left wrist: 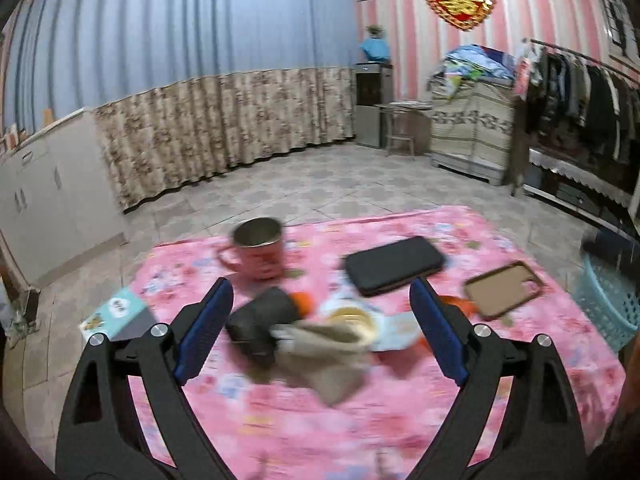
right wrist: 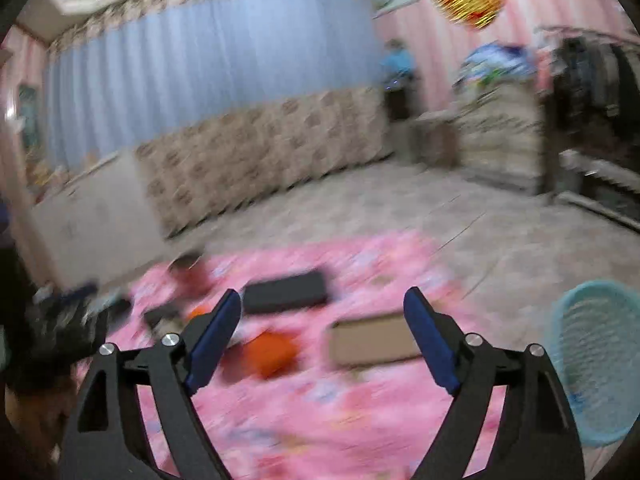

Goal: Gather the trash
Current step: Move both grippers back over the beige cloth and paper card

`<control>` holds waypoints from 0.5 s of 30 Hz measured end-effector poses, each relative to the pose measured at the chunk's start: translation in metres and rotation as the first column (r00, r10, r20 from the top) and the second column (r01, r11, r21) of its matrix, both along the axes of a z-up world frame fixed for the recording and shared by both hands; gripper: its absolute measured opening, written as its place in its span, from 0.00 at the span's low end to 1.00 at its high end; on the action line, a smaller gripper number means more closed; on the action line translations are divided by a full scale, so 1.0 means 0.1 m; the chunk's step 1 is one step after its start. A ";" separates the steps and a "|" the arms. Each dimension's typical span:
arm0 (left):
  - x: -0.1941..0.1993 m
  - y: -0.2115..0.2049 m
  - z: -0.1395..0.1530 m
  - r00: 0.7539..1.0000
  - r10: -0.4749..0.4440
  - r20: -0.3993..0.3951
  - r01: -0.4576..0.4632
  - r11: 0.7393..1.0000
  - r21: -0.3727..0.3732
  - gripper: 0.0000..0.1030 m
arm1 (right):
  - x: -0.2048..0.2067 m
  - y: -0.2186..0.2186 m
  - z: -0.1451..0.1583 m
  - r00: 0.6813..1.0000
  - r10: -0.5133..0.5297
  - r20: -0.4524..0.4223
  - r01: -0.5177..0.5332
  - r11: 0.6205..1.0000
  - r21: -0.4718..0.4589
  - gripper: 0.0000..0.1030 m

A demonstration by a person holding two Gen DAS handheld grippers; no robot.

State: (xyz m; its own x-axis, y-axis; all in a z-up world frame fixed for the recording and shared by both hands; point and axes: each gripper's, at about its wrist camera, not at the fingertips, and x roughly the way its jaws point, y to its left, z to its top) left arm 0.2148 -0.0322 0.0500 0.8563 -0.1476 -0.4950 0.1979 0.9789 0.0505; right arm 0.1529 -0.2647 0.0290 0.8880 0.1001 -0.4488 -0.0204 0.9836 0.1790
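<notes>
Both claws are held wide apart: crumpled wrappers (left wrist: pixel 320 344) are framed between the left gripper (left wrist: pixel 320 300), an orange scrap (right wrist: pixel 274 352) between the right gripper (right wrist: pixel 322 308).

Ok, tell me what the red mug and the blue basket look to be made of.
Red mug: likely enamelled or painted metal, since its inside shines dull grey. Blue basket: probably moulded plastic, with an even pale colour and latticed wall. Blur leaves both uncertain.
</notes>
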 end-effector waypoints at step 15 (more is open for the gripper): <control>0.30 0.73 -0.18 0.983 0.140 -0.123 -0.149 0.986 -0.069 0.86 | 0.62 0.59 -0.34 0.975 0.139 -0.171 -0.149 0.988 -0.044 0.80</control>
State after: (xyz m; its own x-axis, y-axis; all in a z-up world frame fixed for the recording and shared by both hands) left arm 0.2449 0.0412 0.0321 0.8082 -0.0689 -0.5849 0.0545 0.9976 -0.0423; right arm 0.2147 -0.2058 -0.0048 0.7781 0.1920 -0.5981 -0.1370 0.9811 0.1368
